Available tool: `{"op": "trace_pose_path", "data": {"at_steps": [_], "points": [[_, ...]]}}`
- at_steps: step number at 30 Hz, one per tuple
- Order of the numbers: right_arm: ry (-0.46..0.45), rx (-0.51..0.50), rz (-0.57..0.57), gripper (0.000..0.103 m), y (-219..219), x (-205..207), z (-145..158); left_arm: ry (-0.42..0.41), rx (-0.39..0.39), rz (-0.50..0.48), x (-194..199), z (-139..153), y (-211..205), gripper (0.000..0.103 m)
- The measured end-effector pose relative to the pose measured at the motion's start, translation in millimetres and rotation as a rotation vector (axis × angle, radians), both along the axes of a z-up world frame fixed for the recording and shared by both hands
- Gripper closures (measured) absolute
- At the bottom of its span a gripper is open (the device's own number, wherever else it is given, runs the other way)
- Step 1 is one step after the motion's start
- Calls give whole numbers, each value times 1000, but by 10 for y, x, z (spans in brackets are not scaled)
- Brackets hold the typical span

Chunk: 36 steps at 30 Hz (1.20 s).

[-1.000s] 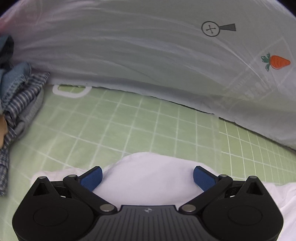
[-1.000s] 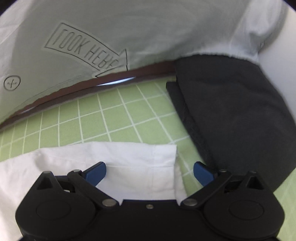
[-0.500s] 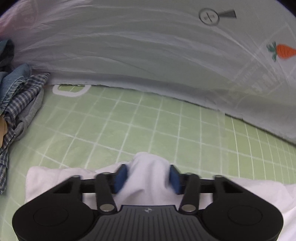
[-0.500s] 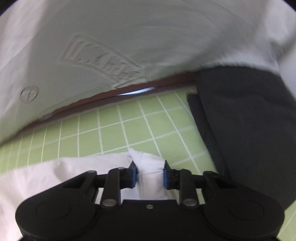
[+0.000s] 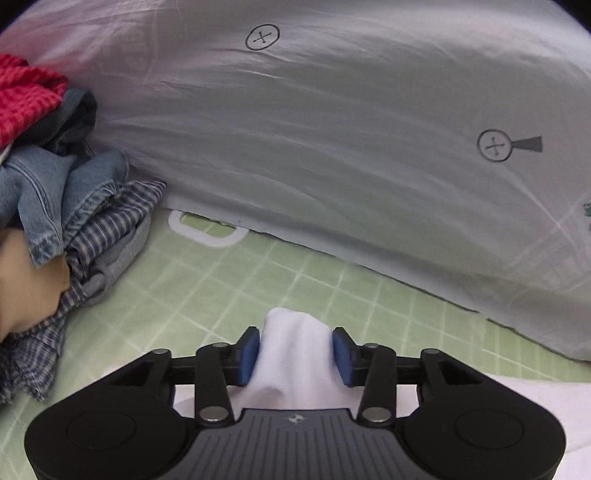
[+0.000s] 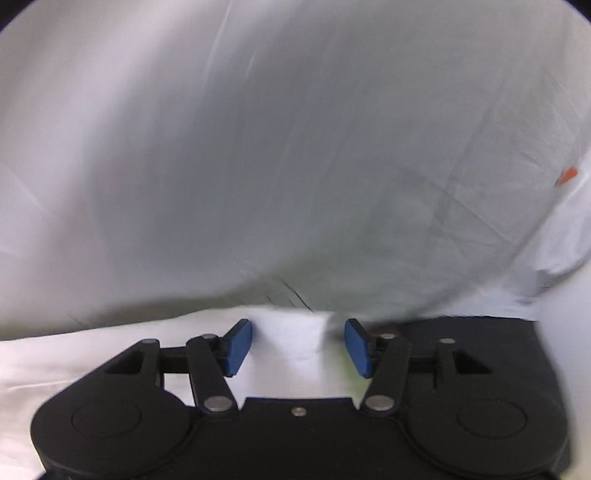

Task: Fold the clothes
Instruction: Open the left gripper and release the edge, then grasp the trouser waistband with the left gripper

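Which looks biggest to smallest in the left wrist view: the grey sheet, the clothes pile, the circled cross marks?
1. grey sheet
2. clothes pile, though it sits nearer the camera
3. circled cross marks, the two look alike

Heap of clothes (image 5: 70, 206) on the mat (image 5: 229, 295) at the left, draped sheet (image 5: 332, 147) behind along the mat's far edge, white garment (image 5: 295, 354) at the near edge, dark folded cloth (image 6: 480, 332) to its right
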State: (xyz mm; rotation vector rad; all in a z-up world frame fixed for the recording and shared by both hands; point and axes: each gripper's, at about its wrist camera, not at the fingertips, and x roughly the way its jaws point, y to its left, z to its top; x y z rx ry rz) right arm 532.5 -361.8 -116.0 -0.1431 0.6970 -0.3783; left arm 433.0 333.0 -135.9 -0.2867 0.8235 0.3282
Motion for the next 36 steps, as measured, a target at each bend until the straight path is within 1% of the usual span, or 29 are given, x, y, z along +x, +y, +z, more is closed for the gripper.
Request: {"op": "trace_pose_path", "data": {"at_steps": [1,2,3,4,5,8,10,13,15,17,18,20,22,24,25,27,29,34,36], "points": [[15,-4,-18,46,17,-5,-32,-12,0,-4,-60,43,-3,45],[14,17,-33,39,18,-57,-37,-17,15,-8,-139,84,-25,33],[2,61,-46,28,3,-164,-25,-22,31,-12,-218,125,-46,28],[-4,99,-59,23,-6,-295,-18,-27,47,-16,-298,165,-68,25],[-4,125,-70,21,1,-432,-26,-32,62,-20,-377,206,-89,25],[37,162,-72,21,120,-879,-122,-2,23,-7,-646,225,-83,24],[81,197,-58,20,242,-1174,-234,20,-9,9,-874,195,-74,24],[167,184,-45,20,487,-1563,-432,63,-15,24,-1236,166,-121,24],[207,145,-40,20,715,-1799,-531,83,-2,19,-1504,169,-173,24],[181,124,-43,20,961,-2068,-509,77,4,7,-1761,224,-210,24],[164,139,-50,19,1062,-2205,-471,66,1,14,-1907,264,-196,24],[129,198,-61,17,1238,-2475,-387,44,-6,27,-2200,344,-167,21],[113,270,-50,13,1394,-2744,-348,33,-20,51,-2479,377,-115,20],[128,296,-22,13,1594,-2995,-361,41,-36,82,-2746,355,-57,20],[141,292,-10,13,1665,-3107,-399,51,-46,102,-2866,322,-32,20],[164,294,-3,13,1765,-3298,-449,73,-63,128,-3107,238,30,20],[171,323,-10,13,1824,-3482,-465,89,-73,147,-3321,151,68,20],[165,397,-67,11,1898,-3848,-484,91,-227,254,-3723,-132,285,20],[166,417,-90,10,1933,-3937,-505,67,-342,287,-3824,-250,396,20]]}}
